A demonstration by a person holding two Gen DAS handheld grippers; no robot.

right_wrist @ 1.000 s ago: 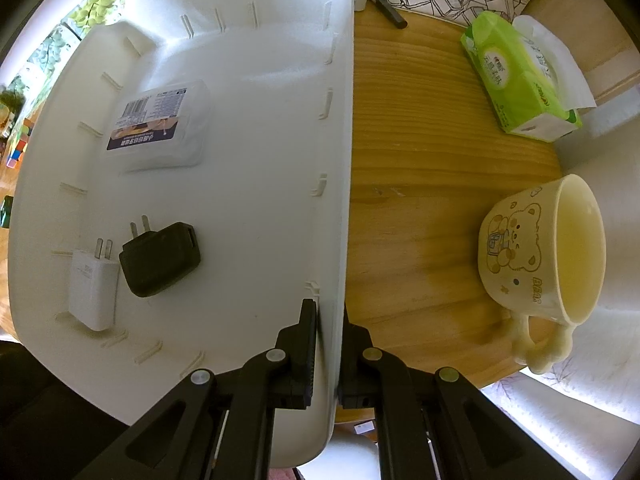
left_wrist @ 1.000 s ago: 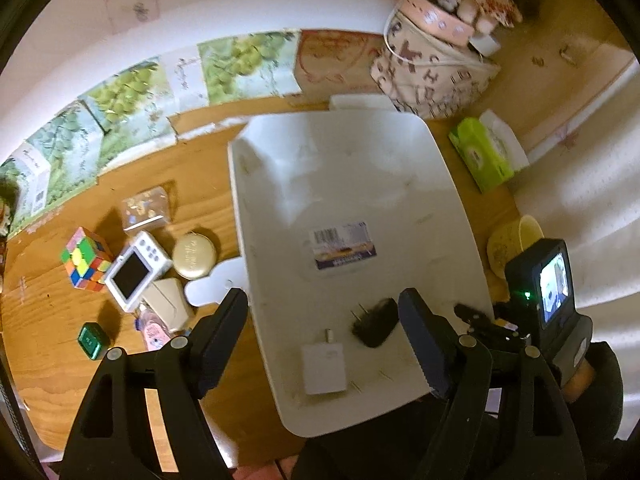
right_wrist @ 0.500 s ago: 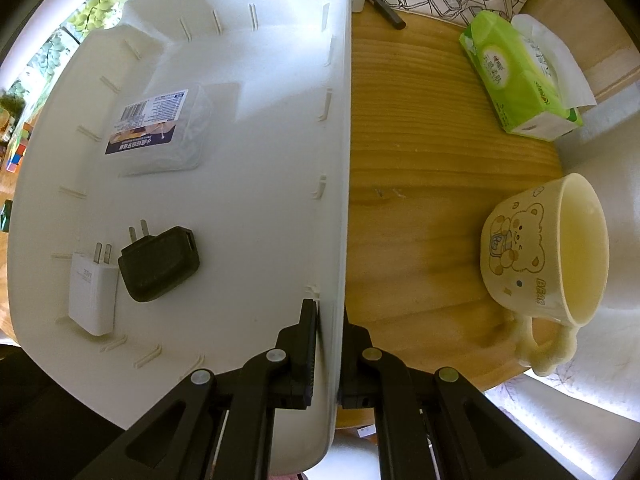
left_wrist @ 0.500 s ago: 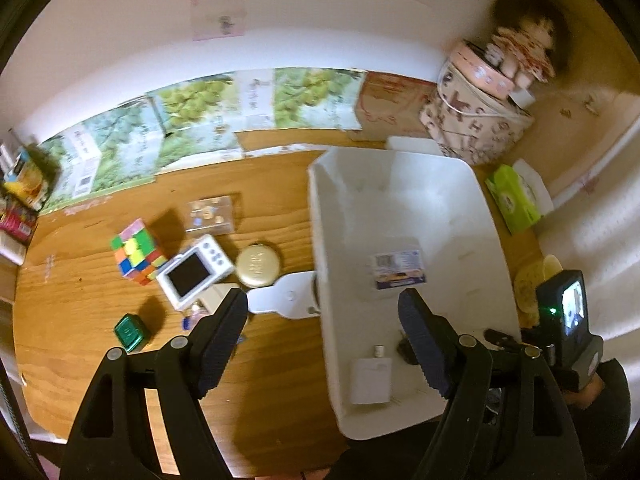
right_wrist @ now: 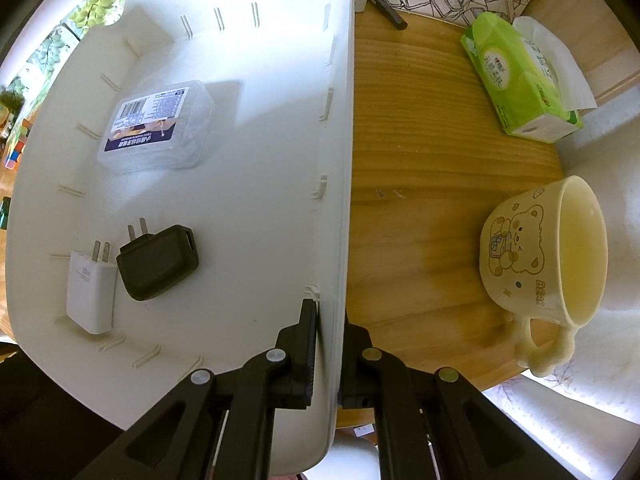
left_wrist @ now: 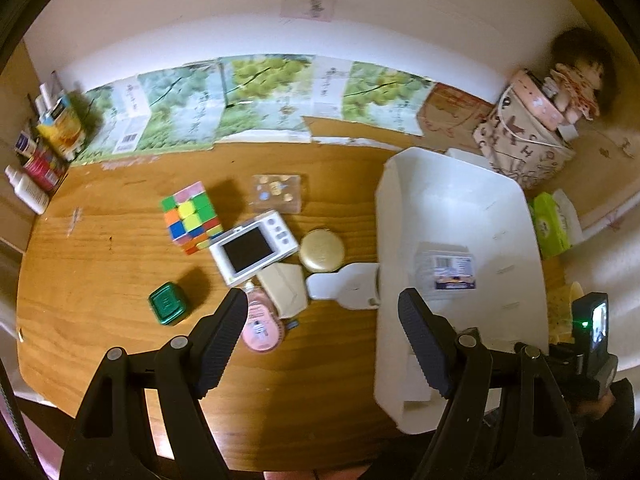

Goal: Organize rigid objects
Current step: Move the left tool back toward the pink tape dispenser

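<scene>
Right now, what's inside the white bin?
The bin holds a clear labelled box, a black charger and a white charger. The right gripper, clamped on the bin's wall, hides a small part of the floor.

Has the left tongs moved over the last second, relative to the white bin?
Yes. The left tongs shifted left: the white bin, earlier framed between its fingers, now sits at the right finger, with the Rubik's cube nearer centre.
</scene>
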